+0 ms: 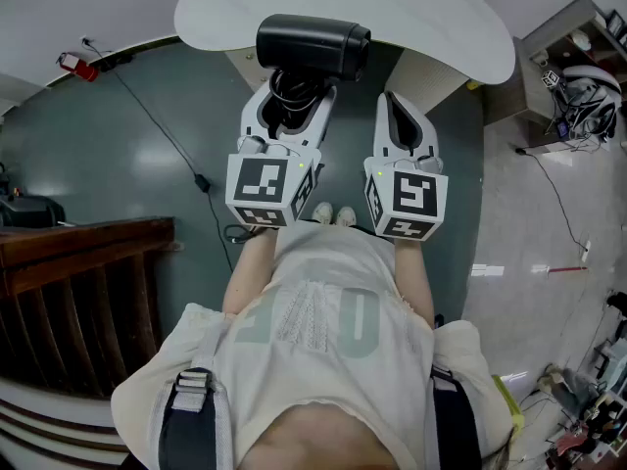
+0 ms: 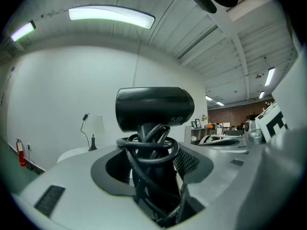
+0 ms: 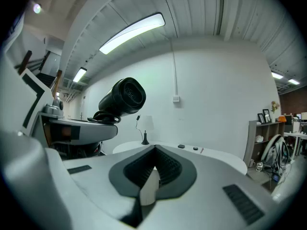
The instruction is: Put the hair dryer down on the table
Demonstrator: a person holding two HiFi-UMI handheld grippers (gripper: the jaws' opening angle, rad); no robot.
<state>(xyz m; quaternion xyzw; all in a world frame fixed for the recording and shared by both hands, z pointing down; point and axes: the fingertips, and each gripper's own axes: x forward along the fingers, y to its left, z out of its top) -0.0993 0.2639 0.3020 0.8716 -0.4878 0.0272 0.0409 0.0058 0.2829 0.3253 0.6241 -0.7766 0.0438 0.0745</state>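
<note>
Teal floor [image 1: 118, 155], white wall [image 3: 216, 104]

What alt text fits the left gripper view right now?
The left gripper is shut on the handle of a black hair dryer, held upright with its cord looped round the handle. Behind it, a small lamp stands on a white table.

We see the black hair dryer [image 1: 313, 45] standing upright, cord wound round its handle, gripped by the left gripper [image 1: 292, 94] at the white table's [image 1: 441, 18] near edge.
</note>
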